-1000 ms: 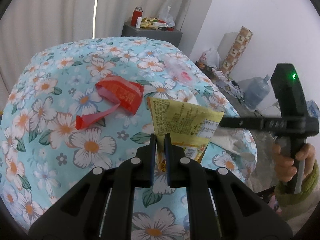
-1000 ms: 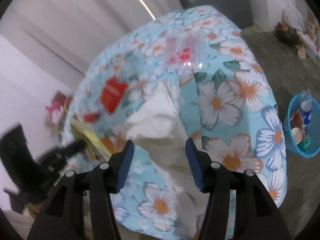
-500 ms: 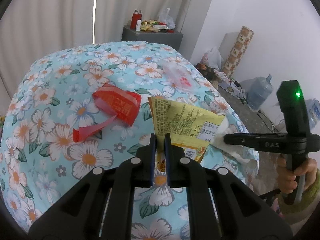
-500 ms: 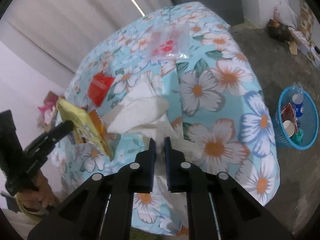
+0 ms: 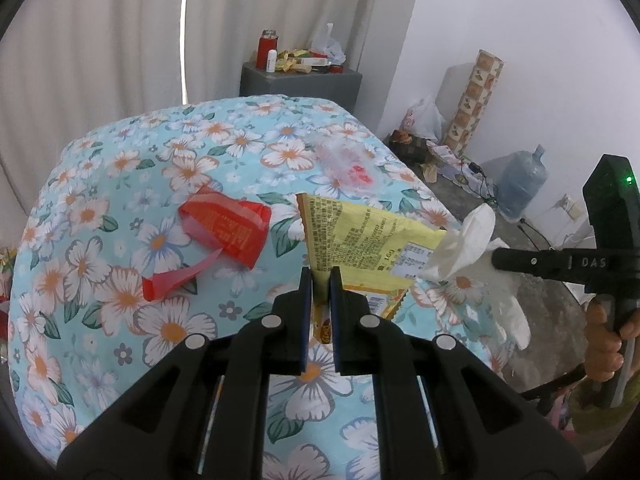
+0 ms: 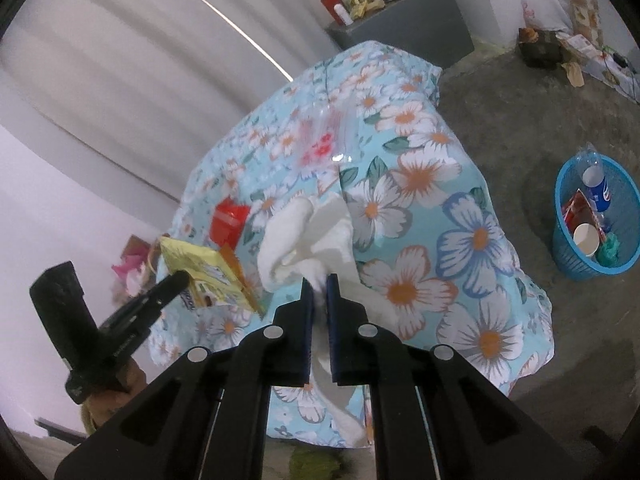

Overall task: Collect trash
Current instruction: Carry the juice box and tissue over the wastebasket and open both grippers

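A pale curtain (image 5: 100,60) hangs behind a table draped in a light blue cloth printed with white and orange flowers (image 5: 120,288). Beyond it a grey cabinet (image 5: 300,82) carries a red flask and small clutter, and a large water bottle (image 5: 520,184) stands by the white wall. On the bare grey floor beside the table, a round blue plastic basket (image 6: 568,256) holds a paper cup, a blue bottle and wrappers.

The left gripper (image 5: 321,276) is clenched on the lower edge of a flat yellow snack wrapper with printed text and an orange sawtooth border (image 5: 360,240), held up over the cloth. The right gripper (image 6: 319,286) is clamped on a crumpled white tissue (image 6: 308,236), which bunches above the fingers and trails below them, off the table's near edge.

A torn red foil wrapper with a loose strip (image 5: 228,232) lies on the cloth, and a clear plastic bag with red print (image 5: 352,164) lies farther back.
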`<state>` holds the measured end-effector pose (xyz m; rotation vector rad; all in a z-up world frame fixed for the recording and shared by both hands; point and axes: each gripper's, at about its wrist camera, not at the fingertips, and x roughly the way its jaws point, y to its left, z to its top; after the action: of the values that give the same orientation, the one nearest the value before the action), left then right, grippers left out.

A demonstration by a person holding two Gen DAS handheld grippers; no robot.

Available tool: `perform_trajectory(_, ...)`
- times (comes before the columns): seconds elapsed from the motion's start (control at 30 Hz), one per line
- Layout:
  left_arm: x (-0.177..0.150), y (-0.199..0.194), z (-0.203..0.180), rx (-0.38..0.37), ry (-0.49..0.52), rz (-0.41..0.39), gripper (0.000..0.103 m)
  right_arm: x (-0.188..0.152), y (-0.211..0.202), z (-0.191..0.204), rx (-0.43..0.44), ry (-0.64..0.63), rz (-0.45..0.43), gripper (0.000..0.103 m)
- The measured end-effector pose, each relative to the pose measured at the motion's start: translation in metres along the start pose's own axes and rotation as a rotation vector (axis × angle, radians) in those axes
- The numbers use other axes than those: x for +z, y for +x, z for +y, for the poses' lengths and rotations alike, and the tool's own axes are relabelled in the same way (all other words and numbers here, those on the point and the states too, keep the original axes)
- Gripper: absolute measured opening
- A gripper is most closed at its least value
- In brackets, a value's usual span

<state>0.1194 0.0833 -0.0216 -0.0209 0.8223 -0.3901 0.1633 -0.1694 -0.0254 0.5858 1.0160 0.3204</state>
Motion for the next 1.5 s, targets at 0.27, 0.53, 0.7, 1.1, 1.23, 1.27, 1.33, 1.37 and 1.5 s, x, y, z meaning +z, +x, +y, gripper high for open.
perform_trajectory(0.27, 0.004, -0.006, -0.011, 0.009, 0.038, -0.022, 0.007, 0.001, -0.01, -0.002, 0.012, 0.007, -0.027, 0.007)
perform_trajectory(0.53, 0.008, -0.013, -0.018, 0.008, 0.051, -0.043, 0.007, 0.0, -0.017, -0.005, 0.026, 0.016, -0.044, 0.007)
perform_trajectory(0.7, 0.013, -0.021, -0.027, -0.012, 0.079, -0.071, 0.007, 0.002, -0.031, -0.007, 0.032, 0.023, -0.083, 0.007)
perform_trajectory(1.1, 0.075, -0.01, -0.112, -0.199, 0.273, -0.123, 0.006, -0.005, -0.142, -0.072, -0.08, 0.194, -0.384, 0.007)
perform_trajectory(1.23, 0.094, 0.018, -0.158, -0.271, 0.34, -0.079, 0.006, -0.015, -0.173, -0.115, -0.132, 0.299, -0.468, 0.007)
perform_trajectory(1.27, 0.098, 0.028, -0.169, -0.291, 0.351, -0.056, 0.006, -0.017, -0.178, -0.127, -0.142, 0.329, -0.484, 0.007)
perform_trajectory(1.33, 0.105, 0.054, -0.194, -0.334, 0.362, 0.01, 0.006, -0.021, -0.183, -0.148, -0.166, 0.385, -0.503, 0.007)
perform_trajectory(1.37, 0.107, 0.07, -0.207, -0.36, 0.367, 0.053, 0.006, -0.024, -0.184, -0.165, -0.175, 0.43, -0.514, 0.007)
perform_trajectory(1.5, 0.109, 0.139, -0.252, -0.419, 0.386, 0.229, 0.007, -0.026, -0.17, -0.221, -0.161, 0.566, -0.516, 0.007)
